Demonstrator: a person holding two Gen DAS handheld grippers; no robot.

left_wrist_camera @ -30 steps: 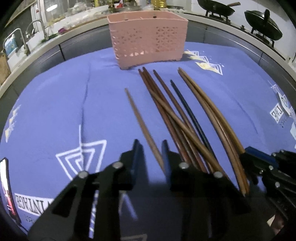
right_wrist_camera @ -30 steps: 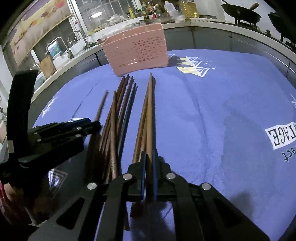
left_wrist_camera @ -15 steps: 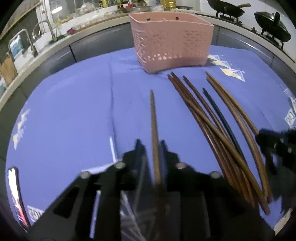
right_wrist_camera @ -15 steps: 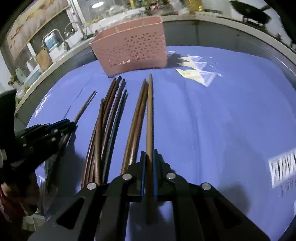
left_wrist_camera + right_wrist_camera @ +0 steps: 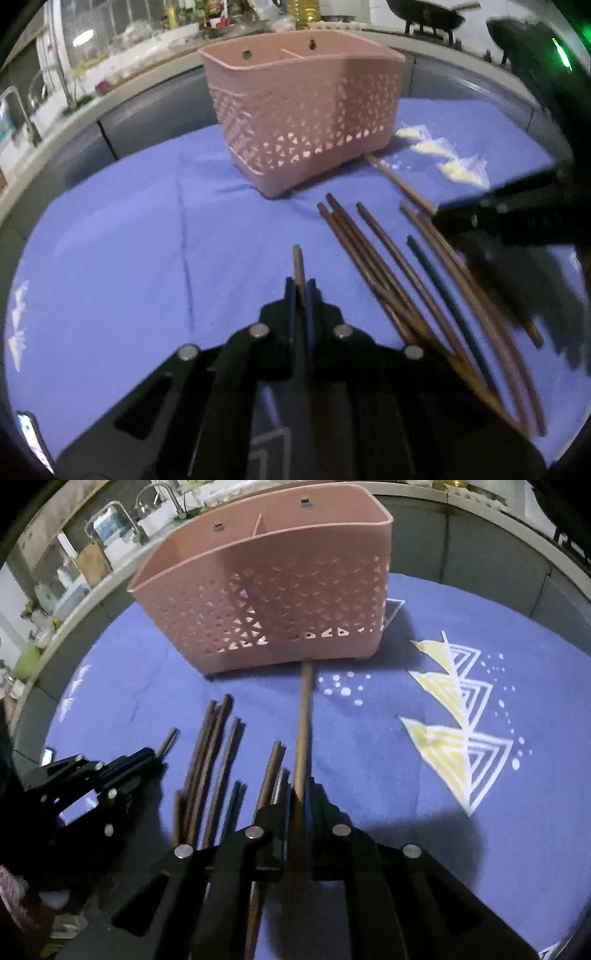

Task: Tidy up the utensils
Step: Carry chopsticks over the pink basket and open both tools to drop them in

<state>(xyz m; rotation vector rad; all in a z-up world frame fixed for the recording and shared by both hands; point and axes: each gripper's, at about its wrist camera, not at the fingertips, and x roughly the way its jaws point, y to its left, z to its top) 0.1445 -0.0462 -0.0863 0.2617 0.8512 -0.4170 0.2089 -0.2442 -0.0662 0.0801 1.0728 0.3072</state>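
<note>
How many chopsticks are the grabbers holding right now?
2. One chopstick is pinched in the left gripper; another is in the right gripper, tip near the pink basket. Others lie loose on the cloth.

A blue cloth (image 5: 110, 258) covers the work surface, creased in a long line down its left part; it is printed with white and pale-yellow nested triangles (image 5: 458, 738) and scattered white dots (image 5: 343, 686). Beyond it runs a grey counter front (image 5: 147, 114) with a pale top edge. At the back left a chrome tap (image 5: 162, 494) arches over a sink area, near a brown cutting board (image 5: 92, 563) that leans upright. Bottles and jars (image 5: 192, 14) line the far shelf, among them a yellow oil bottle (image 5: 303, 11). At the back right a dark wok (image 5: 424, 11) sits on a burner stand.
</note>
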